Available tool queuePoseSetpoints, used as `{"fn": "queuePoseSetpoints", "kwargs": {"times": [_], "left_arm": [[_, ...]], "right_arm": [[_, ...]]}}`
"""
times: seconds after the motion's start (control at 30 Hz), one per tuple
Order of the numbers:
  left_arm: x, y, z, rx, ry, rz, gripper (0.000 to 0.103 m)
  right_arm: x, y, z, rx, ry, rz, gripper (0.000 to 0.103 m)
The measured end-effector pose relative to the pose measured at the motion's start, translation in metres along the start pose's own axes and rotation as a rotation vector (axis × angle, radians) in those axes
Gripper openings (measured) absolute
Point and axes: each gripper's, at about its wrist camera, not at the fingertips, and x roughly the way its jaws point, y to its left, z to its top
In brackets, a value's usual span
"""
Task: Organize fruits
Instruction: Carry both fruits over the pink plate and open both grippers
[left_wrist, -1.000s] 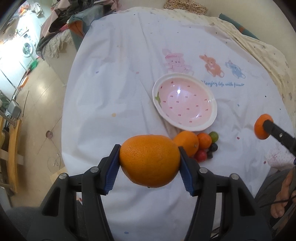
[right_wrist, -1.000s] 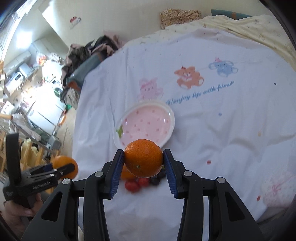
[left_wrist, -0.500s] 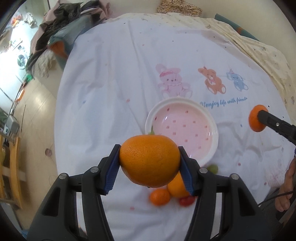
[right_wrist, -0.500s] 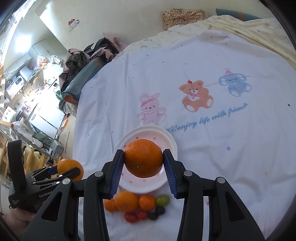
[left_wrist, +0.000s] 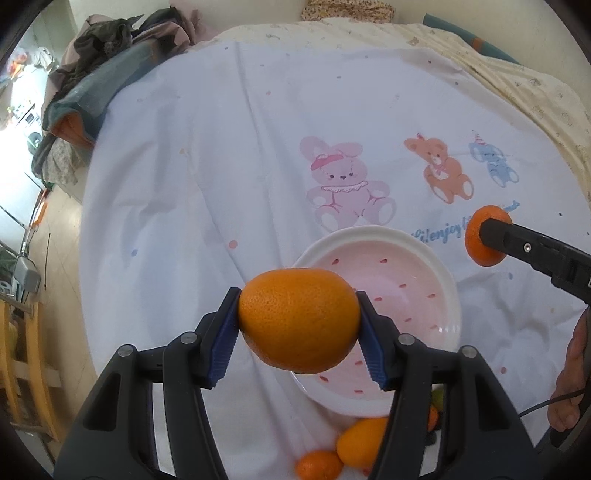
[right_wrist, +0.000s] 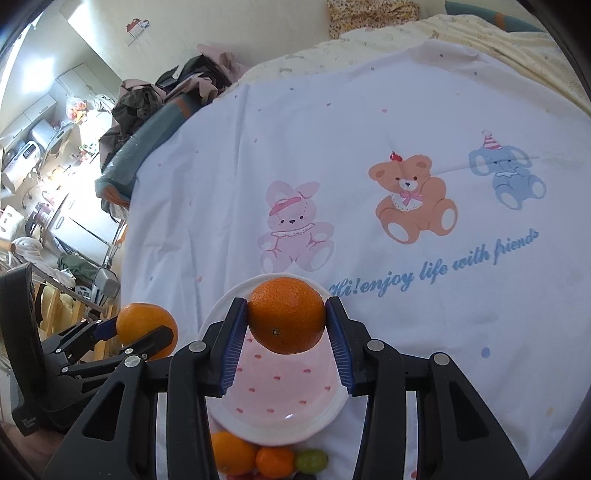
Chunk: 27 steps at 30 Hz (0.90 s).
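My left gripper (left_wrist: 298, 320) is shut on a large orange (left_wrist: 299, 319), held in the air over the near left rim of the pink bowl (left_wrist: 436, 266). My right gripper (right_wrist: 286, 315) is shut on a smaller orange (right_wrist: 286, 314) above the bowl's far rim (right_wrist: 317, 286). Each wrist view also shows the other gripper: the right one with its orange (left_wrist: 485, 236) at the right edge, the left one with its orange (right_wrist: 146, 330) at the lower left. Loose fruit lies in front of the bowl: an orange (right_wrist: 232, 458), a tangerine (right_wrist: 275, 461), a green grape (right_wrist: 312, 461).
A white cloth with printed bunny (right_wrist: 293, 229), bear and elephant covers the bed. Piled clothes (right_wrist: 166, 107) lie at its far left corner, where the bed drops to the floor. A hand (left_wrist: 569, 373) shows at the right.
Both grippers have moved forward over the cloth, each keeping its orange. The bowl has slid down in both views to lie under them, and the loose fruit sits at the bottom edge.
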Motion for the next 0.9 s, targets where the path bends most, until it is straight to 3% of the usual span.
{"fn": "queuePoseSetpoints", "kwargs": {"times": [0.33,0.5,0.67,0.77,0.9], "left_arm": [[0.043,0.001,-0.001,0.017,0.045,-0.022,0.056],[0.052,-0.005,0.0,0.063,0.032,-0.02,0.056],[0.068,-0.002,-0.004,0.028,0.087,-0.068,0.056],[0.069,-0.013,-0.01,0.082,0.083,-0.037,0.056],[0.073,-0.016,-0.012,0.083,0.094,-0.056,0.058]], "right_arm": [[0.056,-0.029,-0.001,0.075,0.118,0.127,0.046],[0.063,-0.042,-0.003,0.122,0.135,0.132,0.046],[0.071,-0.05,-0.007,0.165,0.169,0.132,0.047],[0.073,-0.048,-0.009,0.16,0.179,0.128,0.047],[0.073,-0.047,-0.009,0.159,0.184,0.117,0.048]]}}
